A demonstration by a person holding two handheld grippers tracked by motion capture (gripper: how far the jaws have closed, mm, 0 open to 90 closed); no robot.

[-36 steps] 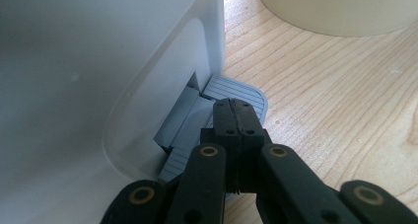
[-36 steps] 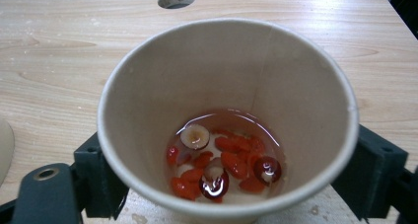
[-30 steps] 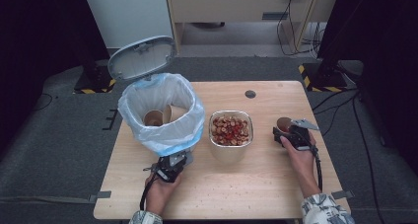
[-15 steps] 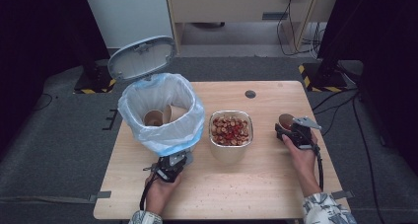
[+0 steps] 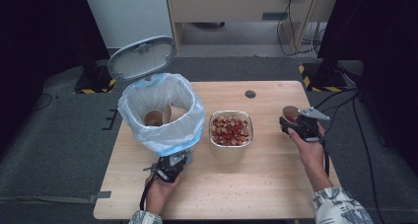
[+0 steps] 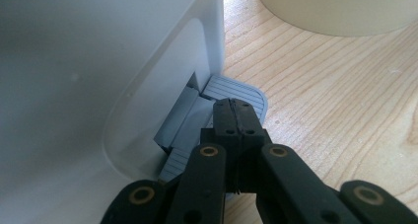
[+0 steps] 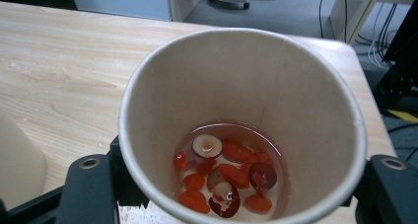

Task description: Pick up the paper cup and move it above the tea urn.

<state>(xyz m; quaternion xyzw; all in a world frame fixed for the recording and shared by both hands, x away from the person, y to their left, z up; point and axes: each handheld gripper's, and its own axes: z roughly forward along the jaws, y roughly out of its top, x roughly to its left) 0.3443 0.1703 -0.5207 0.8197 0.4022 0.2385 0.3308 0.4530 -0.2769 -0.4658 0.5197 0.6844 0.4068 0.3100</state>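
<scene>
A white pedal bin [image 5: 162, 110] lined with a blue-white bag stands at the table's left, its lid [image 5: 142, 57] tipped open. My left gripper [image 5: 173, 160] is shut, and in the left gripper view its closed tips [image 6: 237, 110] rest on the grey pedal [image 6: 236, 91] at the bin's foot. At the right, my right gripper [image 5: 296, 123] is shut on a brown paper cup [image 5: 290, 113] after its jaws just closed in on it, and holds it upright above the table. In the right gripper view the cup [image 7: 241, 86] holds a little pinkish liquid and several red fruit slices.
A clear tub [image 5: 230, 113] of red and tan dried fruit slices sits mid-table between the bin and the cup. Used paper cups [image 5: 154, 118] lie inside the bin. A small round hole cover [image 5: 250, 93] is near the far edge. Bare wood lies along the near side.
The right gripper has risen a little with the paper cup in it. The left gripper stays on the pedal and the lid stays open.
</scene>
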